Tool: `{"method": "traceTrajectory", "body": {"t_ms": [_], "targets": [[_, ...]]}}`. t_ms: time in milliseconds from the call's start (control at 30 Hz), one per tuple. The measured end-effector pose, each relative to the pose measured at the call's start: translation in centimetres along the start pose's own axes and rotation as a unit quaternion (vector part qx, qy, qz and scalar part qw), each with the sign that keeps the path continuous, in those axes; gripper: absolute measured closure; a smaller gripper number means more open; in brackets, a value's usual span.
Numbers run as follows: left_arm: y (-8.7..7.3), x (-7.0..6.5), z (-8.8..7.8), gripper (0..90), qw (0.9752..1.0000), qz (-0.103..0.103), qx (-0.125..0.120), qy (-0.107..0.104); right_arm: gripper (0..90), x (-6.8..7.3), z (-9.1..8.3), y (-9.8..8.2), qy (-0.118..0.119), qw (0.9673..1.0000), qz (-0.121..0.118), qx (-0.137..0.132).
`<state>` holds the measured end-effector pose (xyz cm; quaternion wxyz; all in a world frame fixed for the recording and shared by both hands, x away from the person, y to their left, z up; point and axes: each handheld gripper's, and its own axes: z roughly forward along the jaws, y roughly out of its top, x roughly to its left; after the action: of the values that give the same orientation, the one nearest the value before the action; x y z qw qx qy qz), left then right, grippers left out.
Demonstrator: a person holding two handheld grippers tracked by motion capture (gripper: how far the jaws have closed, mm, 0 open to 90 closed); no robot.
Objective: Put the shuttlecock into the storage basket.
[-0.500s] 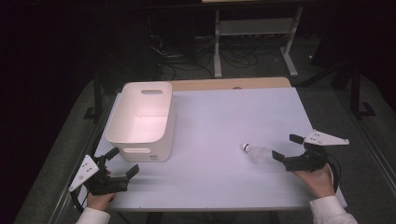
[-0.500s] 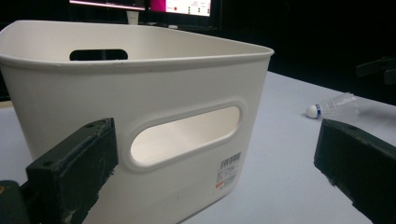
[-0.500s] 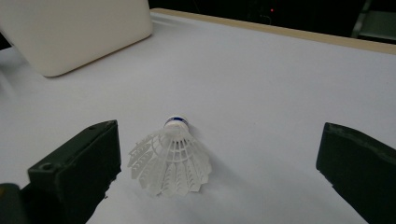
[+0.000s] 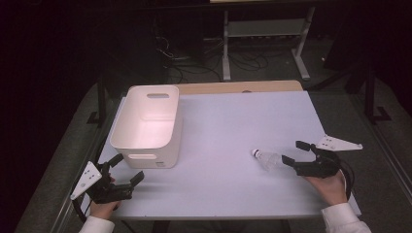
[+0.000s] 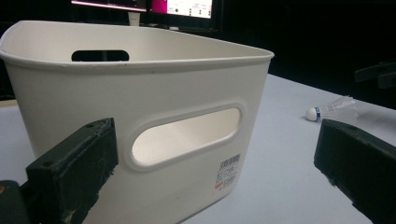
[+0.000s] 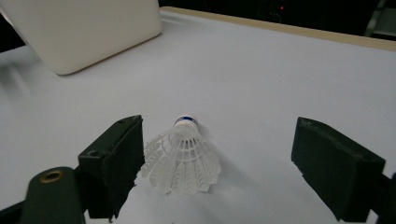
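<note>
A white feather shuttlecock (image 4: pixel 266 158) lies on its side on the white table (image 4: pixel 233 121), cork end pointing toward the bin. My right gripper (image 4: pixel 292 152) is open just behind its skirt. In the right gripper view the shuttlecock (image 6: pixel 184 158) lies between the jaws, close against the left one and well clear of the right one. A white plastic bin (image 4: pixel 148 124) with handle slots stands empty at the left. My left gripper (image 4: pixel 127 167) is open near the table's front left corner, just short of the bin's near wall (image 5: pixel 140 116).
From the left gripper view the shuttlecock (image 5: pixel 334 109) lies far off to the right. A wooden strip (image 4: pixel 238 87) runs along the table's far edge. Beyond it a metal stand (image 4: pixel 262 43) and cables (image 4: pixel 189 68) sit on the dark floor.
</note>
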<state>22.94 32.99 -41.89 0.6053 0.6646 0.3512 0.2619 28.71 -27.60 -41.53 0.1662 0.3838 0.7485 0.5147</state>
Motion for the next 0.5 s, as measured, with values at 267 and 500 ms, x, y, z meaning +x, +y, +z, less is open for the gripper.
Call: {"method": "traceTrajectory", "body": {"t_ms": [267,500], "targets": [[-0.1,-0.1,0.0,0.0,1.0000,-0.001,0.006,0.004,16.3,0.1,0.5,0.9,-0.004,0.9995,-0.009,0.030],[-0.1,0.0,0.0,0.0,1.0000,-0.002,0.007,0.003,16.3,-0.5,1.1,1.4,-0.013,0.9981,-0.015,0.058]]}}
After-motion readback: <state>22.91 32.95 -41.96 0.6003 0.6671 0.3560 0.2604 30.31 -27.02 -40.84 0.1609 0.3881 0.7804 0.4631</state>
